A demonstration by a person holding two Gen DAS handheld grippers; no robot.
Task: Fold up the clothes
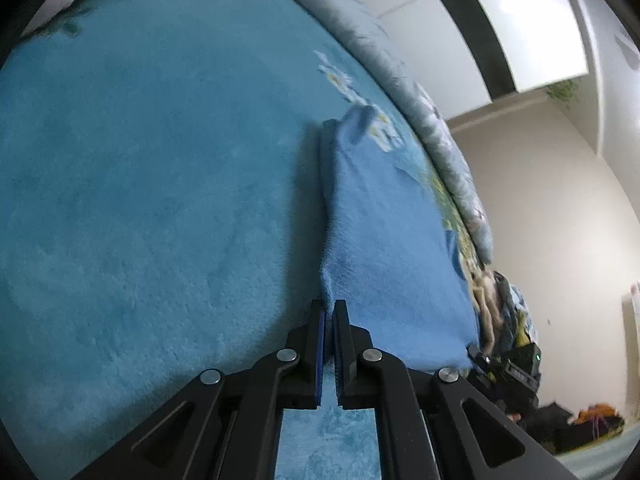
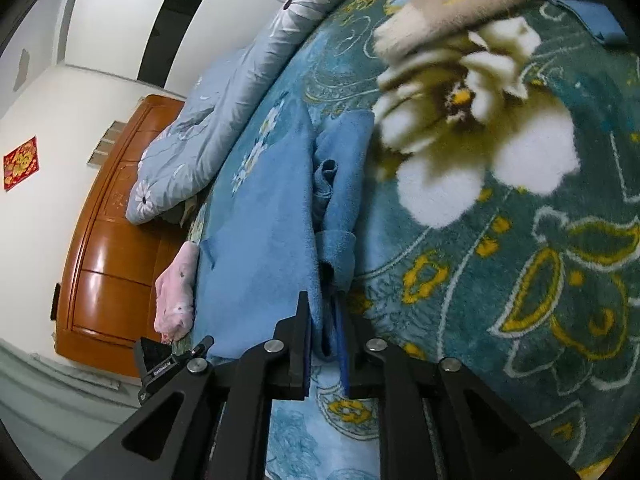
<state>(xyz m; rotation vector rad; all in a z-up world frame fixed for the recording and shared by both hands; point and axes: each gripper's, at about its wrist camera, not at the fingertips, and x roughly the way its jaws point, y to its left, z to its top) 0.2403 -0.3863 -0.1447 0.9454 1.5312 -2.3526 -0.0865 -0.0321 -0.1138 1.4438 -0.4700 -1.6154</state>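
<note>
Right wrist: quilt [image 2: 208, 120] beside blue garment [image 2: 260, 240].

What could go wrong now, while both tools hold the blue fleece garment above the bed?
1. The left tool pinches only the tip of the blue fleece garment, so that corner may slip out.
2. The right tool grips several bunched layers, and a loose sleeve hangs beside them; the fold may come out uneven.
3. The beige knitted garment lies close on the floral blanket and could be dragged.
</note>
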